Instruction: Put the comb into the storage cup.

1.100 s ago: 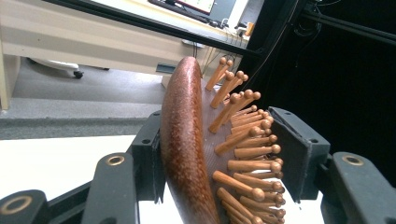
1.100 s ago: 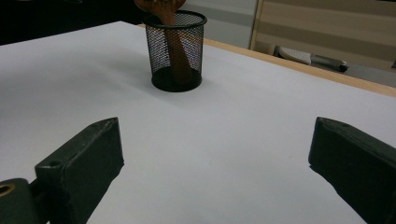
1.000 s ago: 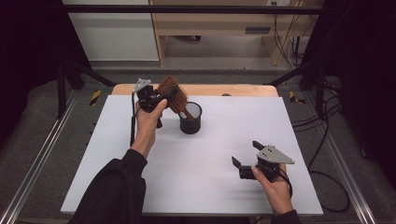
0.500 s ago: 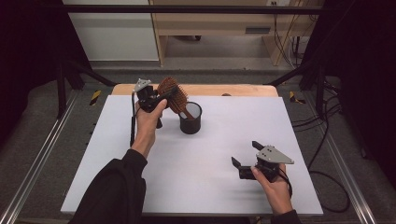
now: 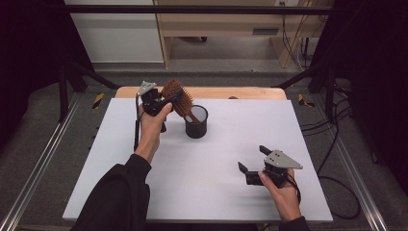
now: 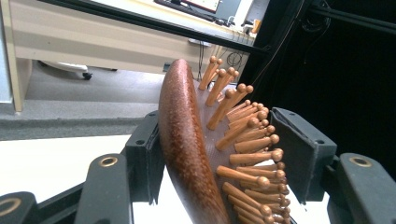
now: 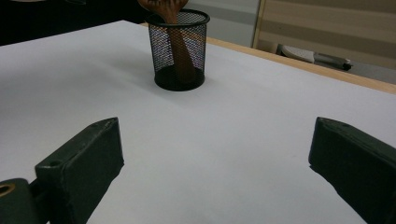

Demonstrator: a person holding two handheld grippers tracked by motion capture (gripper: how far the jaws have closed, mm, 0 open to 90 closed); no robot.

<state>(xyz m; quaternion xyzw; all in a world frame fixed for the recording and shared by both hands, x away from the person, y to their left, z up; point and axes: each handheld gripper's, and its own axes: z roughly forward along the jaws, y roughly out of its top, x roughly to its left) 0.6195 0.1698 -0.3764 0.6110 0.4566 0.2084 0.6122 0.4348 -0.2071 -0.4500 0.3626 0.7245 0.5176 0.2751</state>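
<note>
The wooden hairbrush [image 5: 177,98] stands handle-down in the black mesh cup [image 5: 196,121], near the far-left part of the white table [image 5: 226,192]. Its head sticks out above the rim and leans toward the left gripper [image 5: 169,101]. From the right gripper view the handle [image 7: 180,51] shows through the mesh, reaching down to the cup's floor.

The step in hand looks like the release — the brush has been dropped into the cup and the left gripper is letting go. Its jaws have just been opening, and the brush head is between them. In the left gripper view 1 pad [image 6: 148,154] sits against the smooth wooden back, while the other pad [image 6: 299,154] stands just off the bristle tips [image 6: 261,140], so the jaws no longer clamp the brush.

The right gripper [image 5: 255,166] rests low over the near-right part of the table, well apart from the cup, its 2 jaws spread wide with nothing between them.

Next, the left jaws probably need to open further until both pads are free of the head. The hand can then pull back from the brush, away from the bristles, so they don't snag a pad and tip the light cup. The brush leans, so a slow withdrawal seems wise — watch whether the cup rocks.
</note>
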